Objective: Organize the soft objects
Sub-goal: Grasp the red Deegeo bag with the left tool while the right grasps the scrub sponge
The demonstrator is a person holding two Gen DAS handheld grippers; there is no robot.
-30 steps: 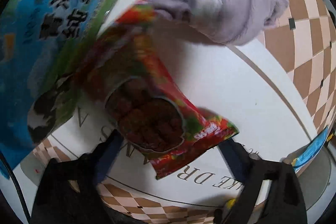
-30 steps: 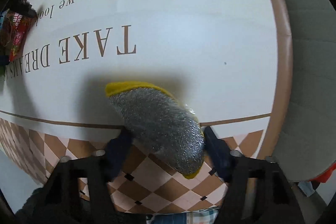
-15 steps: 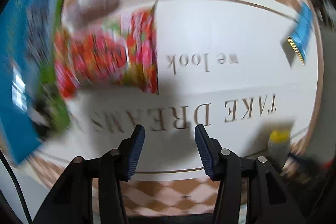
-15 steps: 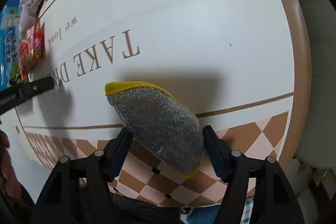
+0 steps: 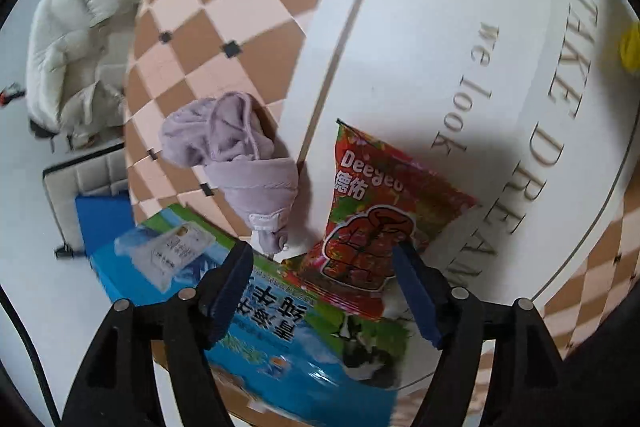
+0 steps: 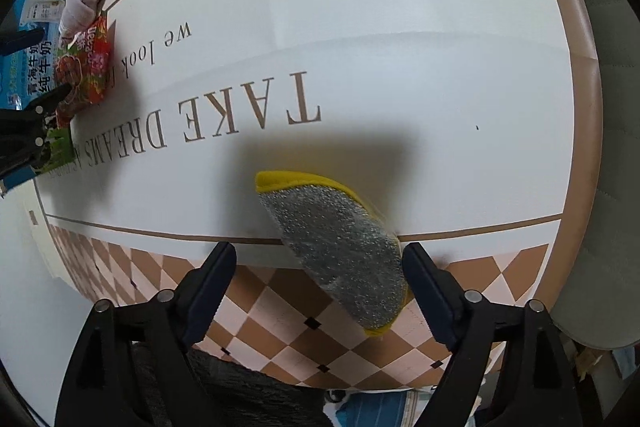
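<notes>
the left gripper (image 5: 322,277) stands wide apart with nothing between its fingers, above the red snack bag (image 5: 376,223), which lies partly on the blue milk pack (image 5: 280,339), the lilac cloth bundle (image 5: 236,163) just beside it. the right gripper (image 6: 318,281) is also spread wide, the silver-and-yellow scouring sponge (image 6: 340,251) lying loose between its fingers on the table (image 6: 400,67), well apart from the snack bag.

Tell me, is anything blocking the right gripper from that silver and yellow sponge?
Nothing visible. The sponge lies on the table right between the right gripper's open jaws, close against the right-hand one.
</notes>
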